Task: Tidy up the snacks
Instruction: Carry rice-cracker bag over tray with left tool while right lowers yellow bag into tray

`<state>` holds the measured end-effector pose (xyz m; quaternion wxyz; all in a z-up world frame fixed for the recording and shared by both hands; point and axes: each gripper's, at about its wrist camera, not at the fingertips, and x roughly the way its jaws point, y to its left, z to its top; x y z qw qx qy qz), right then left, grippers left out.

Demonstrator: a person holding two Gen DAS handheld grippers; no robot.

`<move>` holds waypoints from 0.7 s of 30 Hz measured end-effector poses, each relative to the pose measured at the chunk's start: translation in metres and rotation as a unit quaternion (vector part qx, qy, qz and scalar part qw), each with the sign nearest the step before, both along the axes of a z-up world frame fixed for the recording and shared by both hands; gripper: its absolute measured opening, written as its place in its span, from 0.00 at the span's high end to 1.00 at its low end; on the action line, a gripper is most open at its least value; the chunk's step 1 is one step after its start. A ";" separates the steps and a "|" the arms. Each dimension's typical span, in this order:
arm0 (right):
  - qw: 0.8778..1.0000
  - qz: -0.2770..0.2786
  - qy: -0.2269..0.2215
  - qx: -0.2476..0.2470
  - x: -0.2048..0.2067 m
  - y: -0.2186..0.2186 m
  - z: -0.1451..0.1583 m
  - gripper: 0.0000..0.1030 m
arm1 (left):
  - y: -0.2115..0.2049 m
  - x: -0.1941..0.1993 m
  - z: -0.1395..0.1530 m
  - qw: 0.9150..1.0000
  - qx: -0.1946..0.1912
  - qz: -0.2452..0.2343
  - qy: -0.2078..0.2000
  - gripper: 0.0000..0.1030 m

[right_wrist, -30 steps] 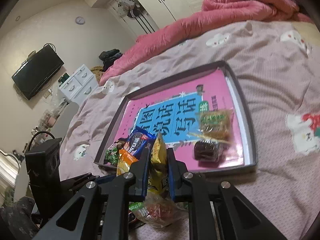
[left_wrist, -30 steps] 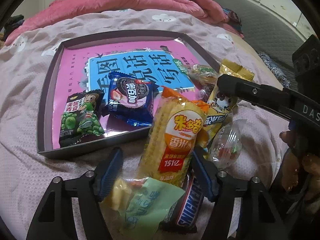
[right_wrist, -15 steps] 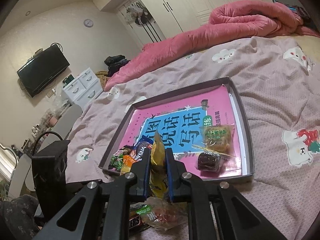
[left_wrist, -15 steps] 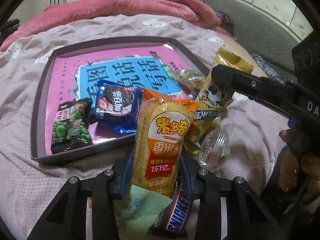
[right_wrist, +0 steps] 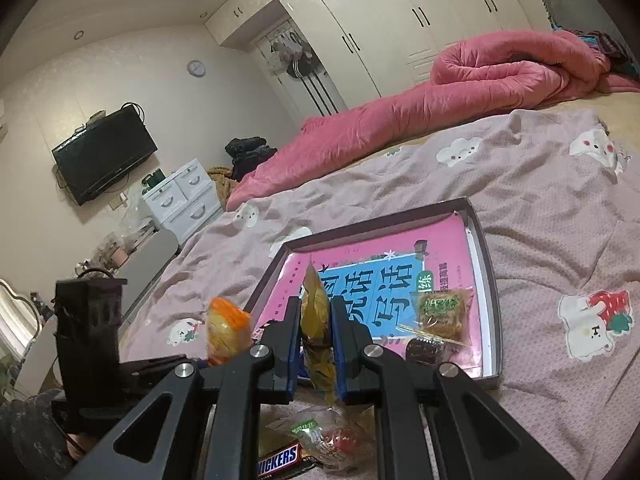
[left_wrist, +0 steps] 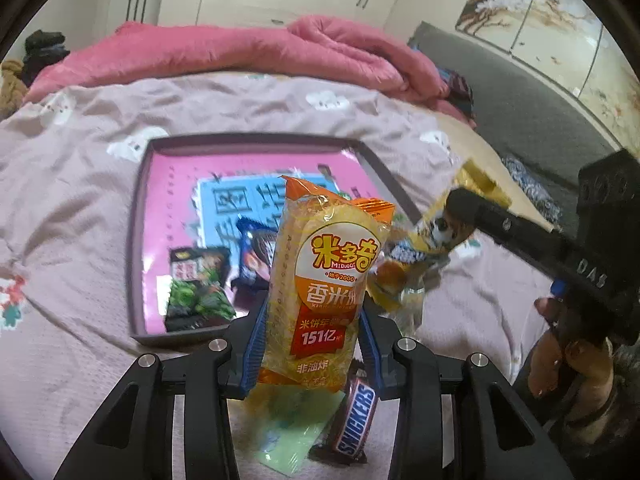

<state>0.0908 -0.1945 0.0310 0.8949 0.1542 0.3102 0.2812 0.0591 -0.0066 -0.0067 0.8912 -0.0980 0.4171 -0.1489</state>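
Gripping one snack apiece, a person is holding two black grippers above a pink-sheeted bed; the left gripper (left_wrist: 310, 344) is clamping its blue pads on the lower half of a tall yellow rice-cracker pack (left_wrist: 324, 292), holding it upright and clear of the sheet; the right gripper (right_wrist: 315, 356) is pinching a thin yellow snack bag (right_wrist: 316, 336) edge-on, its jaws nearly meeting through the foil; the dark tray (left_wrist: 134, 248), lined with a pink book cover, is lying just beyond, already holding a green-pea packet (left_wrist: 198, 288) and a blue cookie pack (left_wrist: 254, 256); a Snickers bar (left_wrist: 356, 420) is lying on the sheet below. Both packs are looking light, crinkly and slippery, the crackers probably brittle; so a gentle squeeze across the middle of each body, not the flimsy sealed end, is seeming the safest hold.
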 end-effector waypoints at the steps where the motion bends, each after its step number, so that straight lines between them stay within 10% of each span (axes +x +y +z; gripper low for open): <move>1: 1.000 -0.002 0.001 0.001 0.001 -0.001 0.000 0.86 | 0.002 -0.001 0.002 1.000 -0.001 0.003 -0.002 0.59; 21: 0.999 -0.035 -0.019 0.012 0.014 -0.012 0.015 0.86 | 0.048 0.011 0.025 0.996 -0.002 0.083 -0.045 0.59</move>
